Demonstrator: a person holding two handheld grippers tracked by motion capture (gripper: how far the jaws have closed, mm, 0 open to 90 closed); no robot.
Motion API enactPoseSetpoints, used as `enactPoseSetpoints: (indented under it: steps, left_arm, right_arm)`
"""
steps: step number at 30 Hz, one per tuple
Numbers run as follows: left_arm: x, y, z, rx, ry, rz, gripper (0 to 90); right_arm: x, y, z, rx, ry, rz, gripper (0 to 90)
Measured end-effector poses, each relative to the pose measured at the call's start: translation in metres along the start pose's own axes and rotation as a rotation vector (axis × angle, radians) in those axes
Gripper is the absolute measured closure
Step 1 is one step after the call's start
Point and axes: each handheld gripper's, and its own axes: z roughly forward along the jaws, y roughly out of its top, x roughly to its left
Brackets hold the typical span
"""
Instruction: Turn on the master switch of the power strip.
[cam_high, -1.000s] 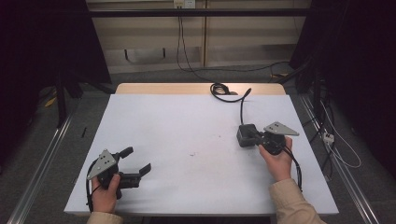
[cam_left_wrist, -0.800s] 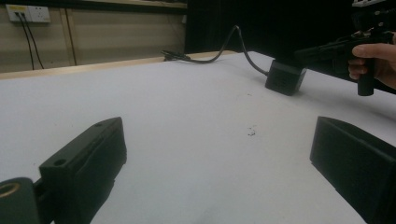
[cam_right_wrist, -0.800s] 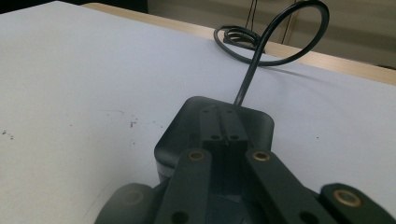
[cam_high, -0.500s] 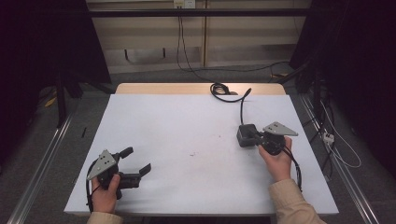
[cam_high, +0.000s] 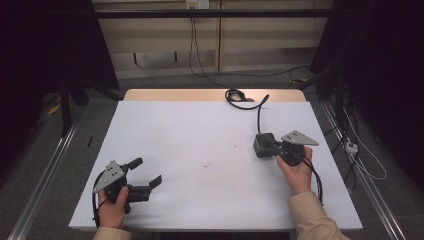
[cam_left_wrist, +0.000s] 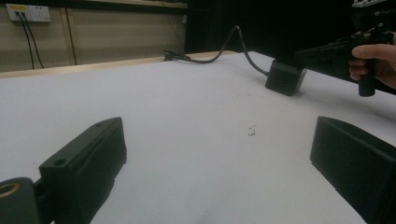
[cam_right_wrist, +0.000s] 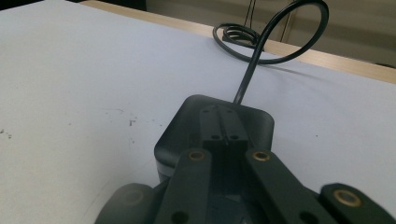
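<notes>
A black power adapter (cam_high: 263, 145) is lying on the white table (cam_high: 200, 130) at about 3 o'clock from the table's middle, flat on the surface. Its black cable (cam_high: 258, 107) is running from its far side toward 12 o'clock and is ending in a small coil (cam_high: 234, 95) at the table's far edge.

The right gripper (cam_high: 274, 148) is being held low by the right hand (cam_high: 296, 172), just at the 4 o'clock side of the adapter. In the right gripper view, its 2 jaws are being pressed together, their tips lying on top of the adapter (cam_right_wrist: 215, 133); nothing is seen between them, and whether the tips are touching the casing cannot be told.

The left gripper (cam_high: 145, 172) is being held by the left hand (cam_high: 112, 207) near the table's 7 o'clock corner, well apart from the adapter. Its 2 jaws are standing wide apart, with bare table between them in the left gripper view. There the adapter (cam_left_wrist: 286, 78) is being seen far off at about 1 o'clock, with the right gripper (cam_left_wrist: 308, 55) beside it.

A few small dark specks (cam_high: 206, 165) are marking the table near its middle.
</notes>
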Motion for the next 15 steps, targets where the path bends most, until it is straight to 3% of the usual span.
enactPoseSetpoints:
  steps: [12,15]
  left_arm:
    - [0.0012,0.0001,0.0003,0.0,-0.003,-0.001,3.5]
    - [0.0011,0.0002,0.0007,0.0,-0.005,-0.001,3.5]
  right_arm:
    - [0.0,-0.0025,0.0002,-0.025,-0.001,-0.006,90.0]
    - [-0.0045,-0.0028,-0.0005,-0.035,0.025,0.061,90.0]
